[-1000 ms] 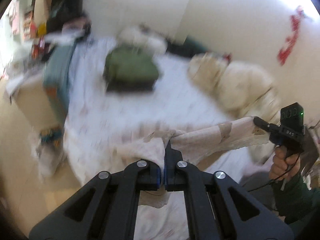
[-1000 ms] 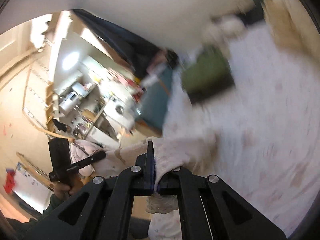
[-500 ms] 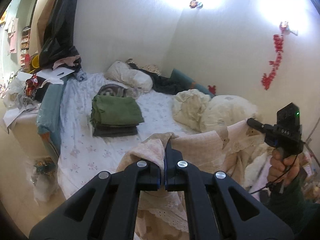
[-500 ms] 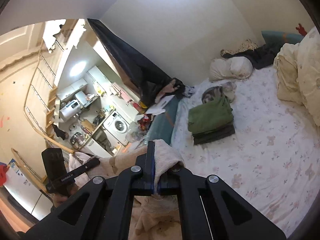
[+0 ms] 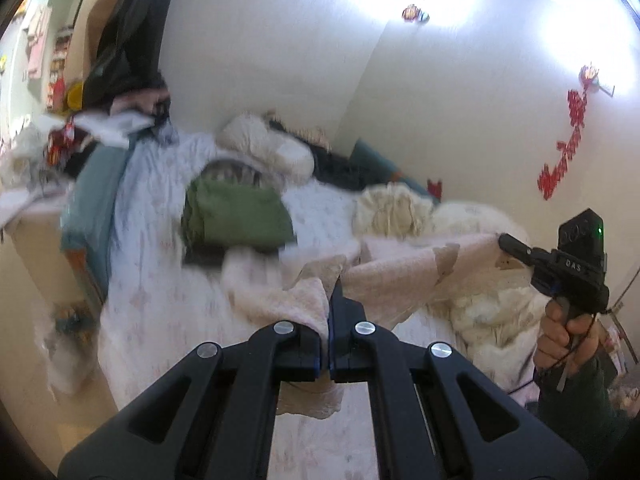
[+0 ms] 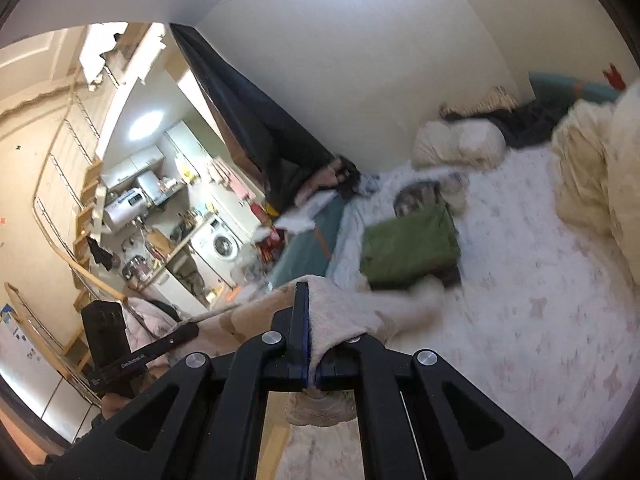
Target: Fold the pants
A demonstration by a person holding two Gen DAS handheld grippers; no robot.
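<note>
Pale pink pants (image 5: pixel 392 280) hang stretched in the air between my two grippers, above the flowered bed sheet (image 5: pixel 168 292). My left gripper (image 5: pixel 331 312) is shut on one end of the waistband. My right gripper (image 6: pixel 308 320) is shut on the other end of the pants (image 6: pixel 344 312). In the left wrist view the right gripper (image 5: pixel 508 242) shows at the right, held by a hand. In the right wrist view the left gripper (image 6: pixel 192 330) shows at the lower left. The rest of the pants droops below the grippers.
A stack of folded green and dark clothes (image 5: pixel 236 216) lies on the bed (image 6: pixel 540 312), with pillows (image 5: pixel 264 148) behind and a cream duvet (image 5: pixel 400 212) to the right. A teal bed edge (image 6: pixel 308 248) borders a cluttered kitchen area with a washing machine (image 6: pixel 220 244).
Both grippers have dropped a little toward the bed with the pants, after lifting them half a second ago. The views are blurred from the motion. Both grips are unchanged.
</note>
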